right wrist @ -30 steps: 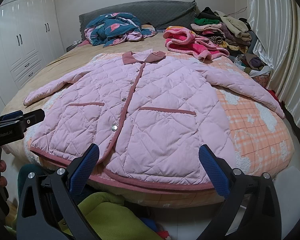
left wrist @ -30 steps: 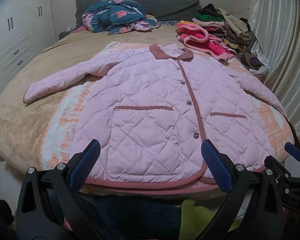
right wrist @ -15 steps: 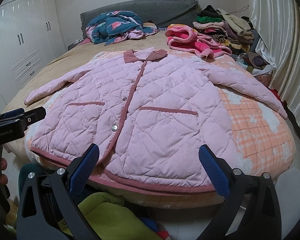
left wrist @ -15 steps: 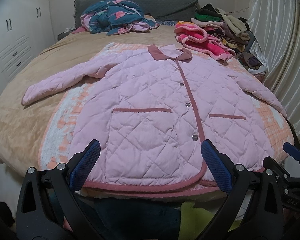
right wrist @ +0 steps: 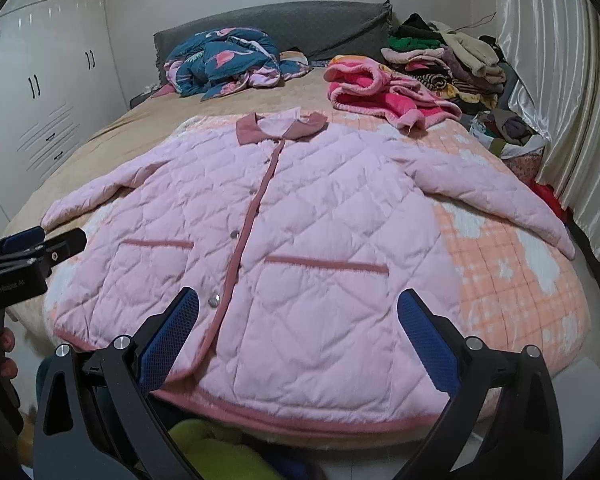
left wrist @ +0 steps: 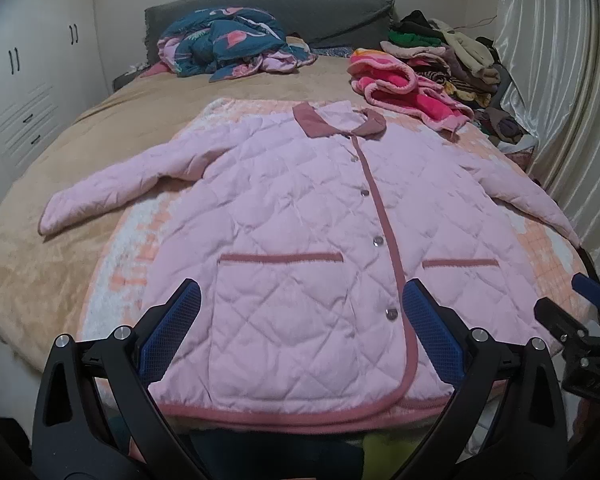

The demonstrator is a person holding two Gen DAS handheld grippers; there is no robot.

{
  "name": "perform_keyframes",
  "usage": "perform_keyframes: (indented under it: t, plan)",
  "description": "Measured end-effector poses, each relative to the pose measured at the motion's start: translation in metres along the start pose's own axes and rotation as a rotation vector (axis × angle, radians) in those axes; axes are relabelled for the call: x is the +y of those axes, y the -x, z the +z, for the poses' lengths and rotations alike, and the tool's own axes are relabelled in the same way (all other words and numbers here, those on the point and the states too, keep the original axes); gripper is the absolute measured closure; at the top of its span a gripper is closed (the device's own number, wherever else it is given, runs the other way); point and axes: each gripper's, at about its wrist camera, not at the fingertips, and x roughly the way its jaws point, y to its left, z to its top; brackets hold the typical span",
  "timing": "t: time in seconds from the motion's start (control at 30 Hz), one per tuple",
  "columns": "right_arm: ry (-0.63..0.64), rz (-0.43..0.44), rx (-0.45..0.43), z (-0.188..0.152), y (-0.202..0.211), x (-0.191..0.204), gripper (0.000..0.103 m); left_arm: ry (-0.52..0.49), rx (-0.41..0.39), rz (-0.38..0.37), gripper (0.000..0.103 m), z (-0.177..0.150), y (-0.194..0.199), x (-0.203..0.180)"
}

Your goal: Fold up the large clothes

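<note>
A pink quilted jacket (left wrist: pixel 300 216) lies flat and buttoned, front up, on an orange checked blanket on the bed, sleeves spread to both sides; it also shows in the right wrist view (right wrist: pixel 300 232). My left gripper (left wrist: pixel 298 332) is open and empty, its jaws wide apart above the jacket's lower left front near the hem. My right gripper (right wrist: pixel 296 336) is open and empty above the jacket's lower right front. The right gripper shows at the right edge of the left wrist view (left wrist: pixel 584 320); the left gripper shows at the left edge of the right wrist view (right wrist: pixel 24 256).
A blue patterned quilt (left wrist: pixel 224 40) is bunched at the grey headboard. A pink fleece garment (left wrist: pixel 404 88) and a stack of clothes (left wrist: pixel 448 56) lie at the far right. A curtain (left wrist: pixel 560 100) hangs on the right, white wardrobes (right wrist: pixel 40 92) on the left.
Both grippers have moved forward over the jacket's hem, so the jacket sits lower and larger in both views. The jaws stay open and the jacket has not moved.
</note>
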Motion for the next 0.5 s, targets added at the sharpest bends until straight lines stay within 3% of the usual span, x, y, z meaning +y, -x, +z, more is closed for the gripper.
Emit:
perform_keyframes:
  t: [0.5]
  plan:
    - [-0.056, -0.006, -0.034, 0.054, -0.030, -0.028, 0.004, -0.010, -0.007, -0.009, 0.008, 0.055, -0.031, -0.013]
